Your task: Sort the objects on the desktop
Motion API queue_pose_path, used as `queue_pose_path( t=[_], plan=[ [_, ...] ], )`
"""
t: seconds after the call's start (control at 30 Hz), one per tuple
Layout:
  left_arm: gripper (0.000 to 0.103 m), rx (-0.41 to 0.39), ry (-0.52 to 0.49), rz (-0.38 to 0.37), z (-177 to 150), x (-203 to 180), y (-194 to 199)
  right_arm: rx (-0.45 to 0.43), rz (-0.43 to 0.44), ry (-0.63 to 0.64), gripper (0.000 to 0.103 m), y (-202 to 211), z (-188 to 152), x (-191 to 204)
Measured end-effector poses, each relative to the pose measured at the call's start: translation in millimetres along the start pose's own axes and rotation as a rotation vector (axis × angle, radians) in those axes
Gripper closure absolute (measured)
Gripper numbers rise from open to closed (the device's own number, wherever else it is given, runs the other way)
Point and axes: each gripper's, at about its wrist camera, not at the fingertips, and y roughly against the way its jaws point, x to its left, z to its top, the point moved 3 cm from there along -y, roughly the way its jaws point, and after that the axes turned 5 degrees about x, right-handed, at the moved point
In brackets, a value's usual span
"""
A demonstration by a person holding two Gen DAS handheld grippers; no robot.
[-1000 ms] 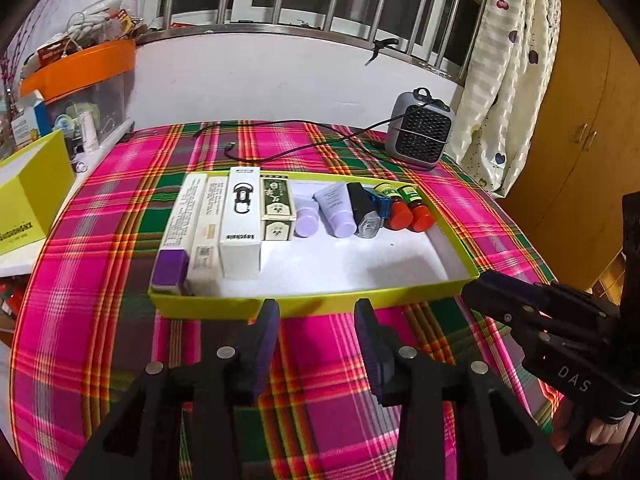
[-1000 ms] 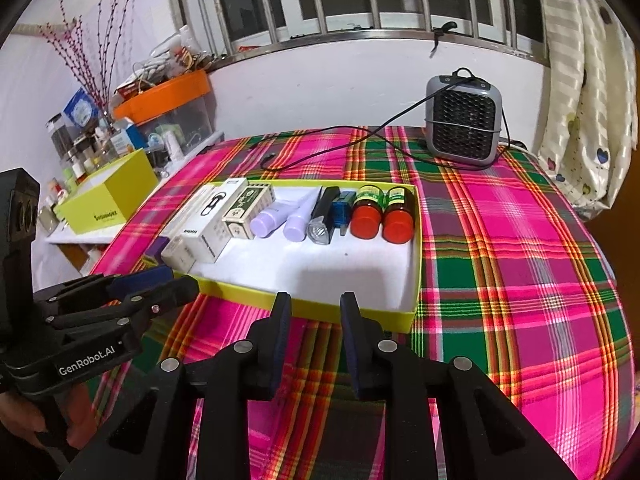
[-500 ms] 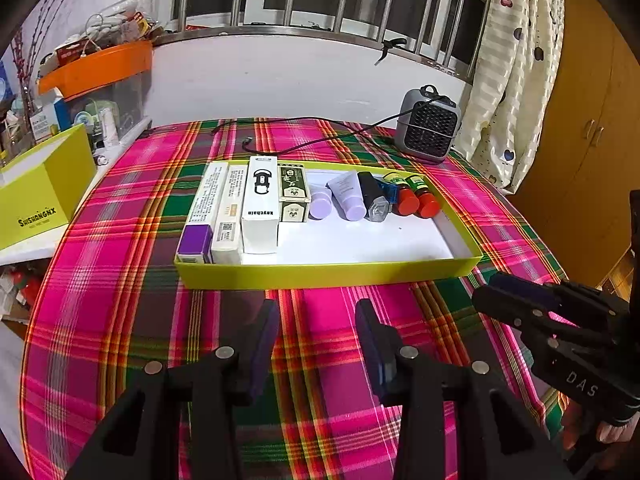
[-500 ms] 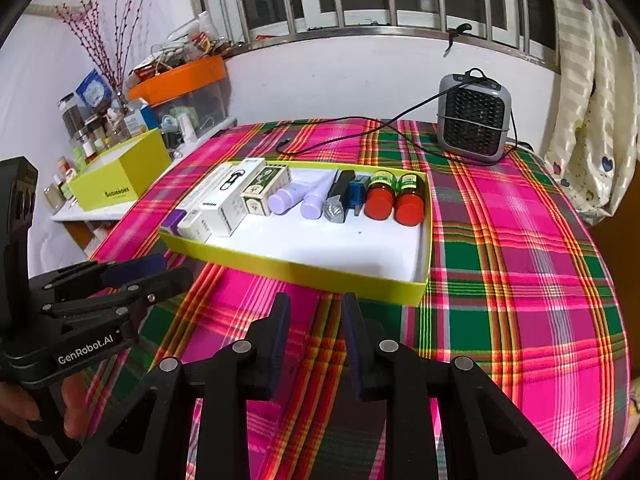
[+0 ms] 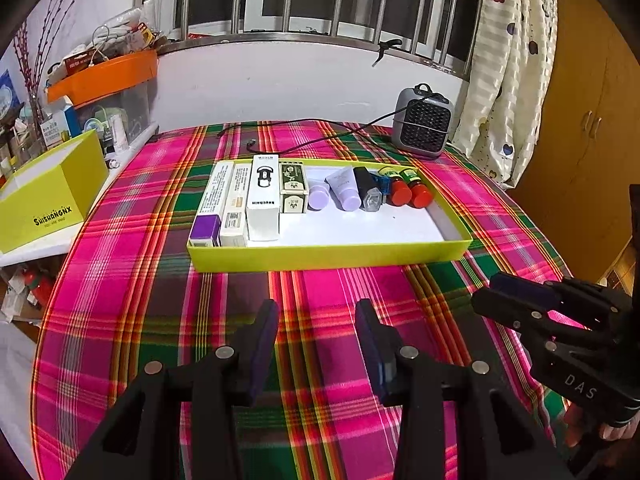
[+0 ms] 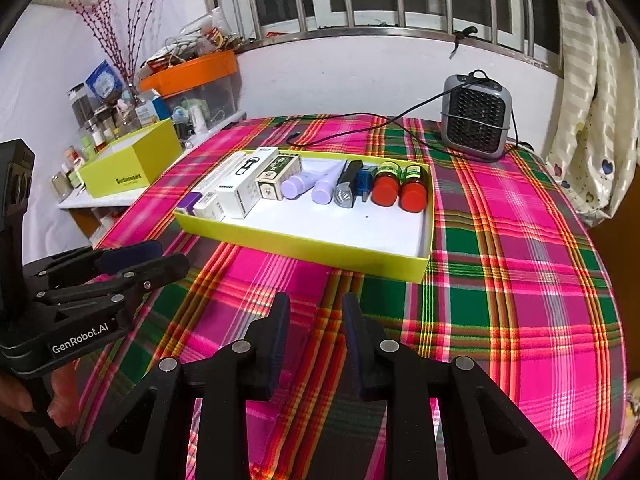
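Observation:
A shallow yellow-green tray lies mid-table on the plaid cloth. Along its far side sit a row of white boxes, a green-patterned box, two lilac tubes, a black and silver item, a blue item behind it and two red-capped bottles. My left gripper hovers over the cloth in front of the tray, open and empty. My right gripper is nearer the tray's right corner, its jaws a narrower gap apart with nothing between them. Each gripper shows in the other's view.
A grey fan heater stands at the back right, its black cable trailing behind the tray. A yellow box sits on a side shelf to the left, with an orange bin and clutter behind. Curtain and wooden cupboard are on the right.
Both grippers have drawn back from the tray, which now sits farther off in both views. Neither holds anything; the right jaws stand slightly wider apart.

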Motion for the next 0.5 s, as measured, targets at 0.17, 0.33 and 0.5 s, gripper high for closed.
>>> queue_pose_path(
  t=[0.17,0.33,0.5],
  plan=[
    [0.063,0.007,0.001,-0.001,-7.3,-0.9,4.3,0.006,0.000,0.006,0.075,3.7,-7.2,2.1],
    [0.063,0.018,-0.003,-0.008,-13.7,-1.5,5.8,0.007,-0.004,0.008,0.075,8.4,-13.4,2.8],
    [0.063,0.026,0.008,-0.028,-17.5,-0.3,5.0,0.011,-0.008,0.015,0.075,11.2,-17.5,2.9]
  ],
)
